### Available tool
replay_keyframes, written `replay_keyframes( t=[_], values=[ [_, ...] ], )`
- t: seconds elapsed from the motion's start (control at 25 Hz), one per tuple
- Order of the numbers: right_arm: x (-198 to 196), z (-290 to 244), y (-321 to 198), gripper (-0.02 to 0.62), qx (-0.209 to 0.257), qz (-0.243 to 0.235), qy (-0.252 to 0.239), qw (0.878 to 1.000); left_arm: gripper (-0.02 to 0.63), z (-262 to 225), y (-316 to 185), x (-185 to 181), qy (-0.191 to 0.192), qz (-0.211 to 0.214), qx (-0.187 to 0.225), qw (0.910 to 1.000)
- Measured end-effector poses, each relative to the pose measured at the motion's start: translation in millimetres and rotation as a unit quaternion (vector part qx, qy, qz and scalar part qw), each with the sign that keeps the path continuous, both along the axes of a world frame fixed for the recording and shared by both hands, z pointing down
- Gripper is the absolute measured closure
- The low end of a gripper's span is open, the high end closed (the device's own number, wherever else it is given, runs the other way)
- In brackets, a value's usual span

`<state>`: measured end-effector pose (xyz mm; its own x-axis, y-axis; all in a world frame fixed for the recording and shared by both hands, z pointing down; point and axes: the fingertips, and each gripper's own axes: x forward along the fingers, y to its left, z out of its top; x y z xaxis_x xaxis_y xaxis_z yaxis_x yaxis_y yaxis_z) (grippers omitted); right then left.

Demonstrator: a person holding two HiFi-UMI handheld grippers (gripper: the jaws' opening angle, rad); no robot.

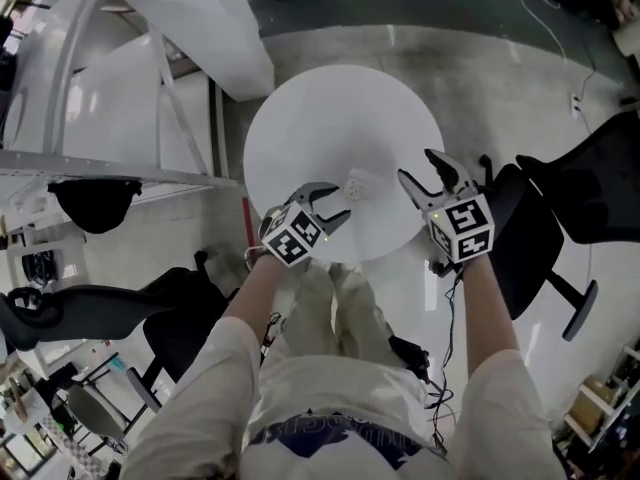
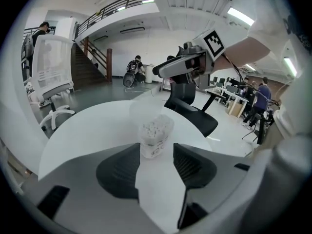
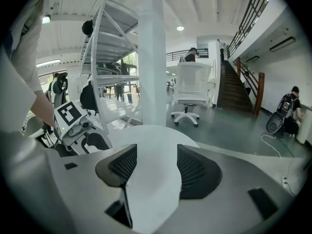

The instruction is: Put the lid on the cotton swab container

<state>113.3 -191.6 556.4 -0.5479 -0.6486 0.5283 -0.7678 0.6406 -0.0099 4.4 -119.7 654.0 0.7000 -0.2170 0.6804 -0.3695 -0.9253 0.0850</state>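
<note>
Head view, largest to smallest: one round white table (image 1: 300, 138), one black office chair (image 1: 570, 208) at its right, partly hidden by the right arm, two grippers over the near edge, and one small clear cotton swab container (image 1: 360, 188) standing near the table's middle between them. Left gripper (image 1: 343, 202) spread wide and gripping nothing, container just at its tips with the pads off it; right gripper (image 1: 417, 165) likewise parted, only bare tabletop between its jaws. Hard to make out whether the lid is on: too small from above, clear plastic blurred in the left gripper view.
</note>
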Motion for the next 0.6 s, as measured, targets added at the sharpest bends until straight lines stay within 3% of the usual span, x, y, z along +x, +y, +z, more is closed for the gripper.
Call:
replay_keyframes(
  t=[0.6],
  values=[
    [-36, 77, -17, 0.341, -0.056, -0.058, 0.059, 0.995, 0.414, 19, -8, 11, 0.012, -0.021, 0.007, 0.9997]
  ],
)
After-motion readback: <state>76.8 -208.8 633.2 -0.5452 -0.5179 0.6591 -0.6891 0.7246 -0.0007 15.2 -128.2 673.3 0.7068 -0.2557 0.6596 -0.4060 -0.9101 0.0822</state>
